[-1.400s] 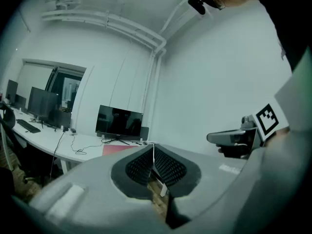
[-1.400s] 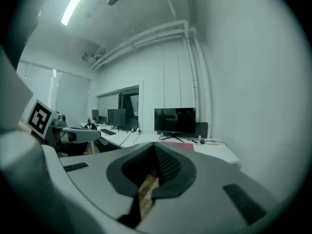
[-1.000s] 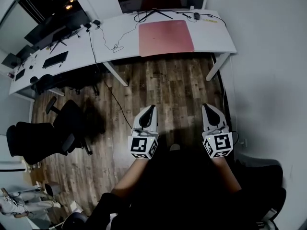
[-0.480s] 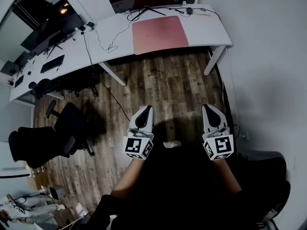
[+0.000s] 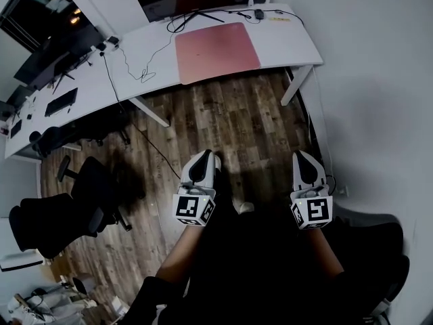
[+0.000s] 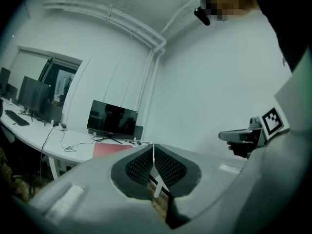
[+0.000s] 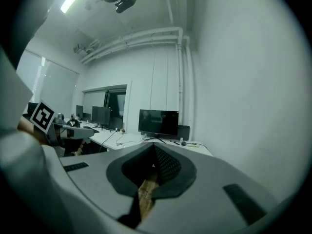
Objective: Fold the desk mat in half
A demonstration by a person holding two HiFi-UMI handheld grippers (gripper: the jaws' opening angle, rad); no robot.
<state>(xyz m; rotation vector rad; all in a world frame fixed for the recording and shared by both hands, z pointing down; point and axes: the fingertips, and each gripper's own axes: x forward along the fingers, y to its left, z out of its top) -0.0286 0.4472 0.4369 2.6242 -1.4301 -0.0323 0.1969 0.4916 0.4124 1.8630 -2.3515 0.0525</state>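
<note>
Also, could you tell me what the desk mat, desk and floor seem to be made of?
Desk mat: likely faux leather or soft plastic, matte pink, thin and flat. Desk: smooth white top, seemingly laminate. Floor: brown planks with visible grain; real wood or laminate, unclear.

Nothing legible anywhere — no text, label, brand or number can be read.

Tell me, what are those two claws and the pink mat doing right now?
Left gripper, right gripper: both shut, empty, short of the desk. Desk mat flat, unfolded. Cables, monitor stand at its far edge.
</note>
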